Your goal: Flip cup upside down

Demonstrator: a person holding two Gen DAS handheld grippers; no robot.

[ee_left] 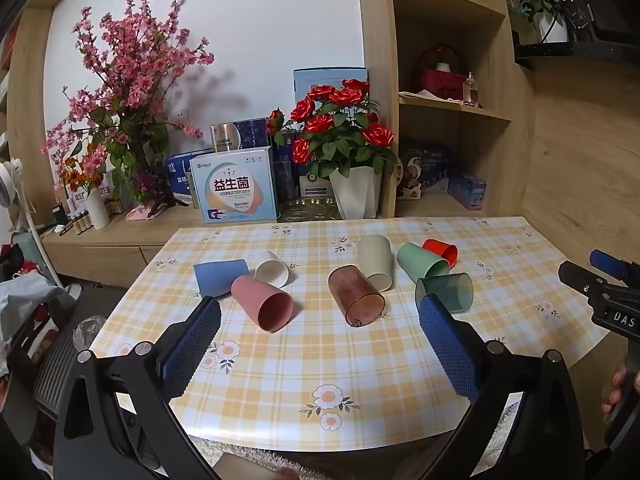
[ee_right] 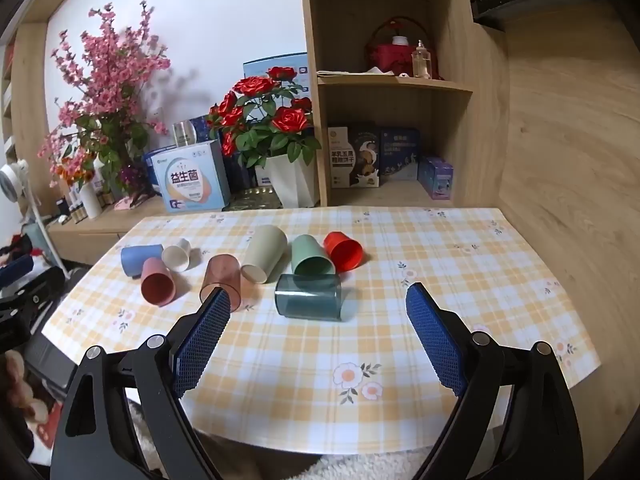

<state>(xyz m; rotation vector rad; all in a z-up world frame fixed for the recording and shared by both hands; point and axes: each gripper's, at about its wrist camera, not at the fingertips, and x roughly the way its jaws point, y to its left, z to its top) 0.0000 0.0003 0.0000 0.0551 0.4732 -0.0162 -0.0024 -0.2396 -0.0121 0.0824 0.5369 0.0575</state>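
eight cups all lying on their sides on the checked table: blue cup (ee_left: pixel 219 276) far left, white cup (ee_left: pixel 273 267) beside it, pink cup (ee_left: pixel 262 301) nearer, clear brown cup (ee_left: pixel 355 294) centre, beige cup (ee_left: pixel 375 261) behind, green cup (ee_left: pixel 422 261), red cup (ee_left: pixel 441 251) far right, smoky teal cup (ee_right: pixel 308 297) nearest.

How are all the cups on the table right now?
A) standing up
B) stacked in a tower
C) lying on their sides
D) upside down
C: every cup, such as the pink cup, the red cup and the dark see-through cup, lies on its side on the table, with the open mouths facing sideways.
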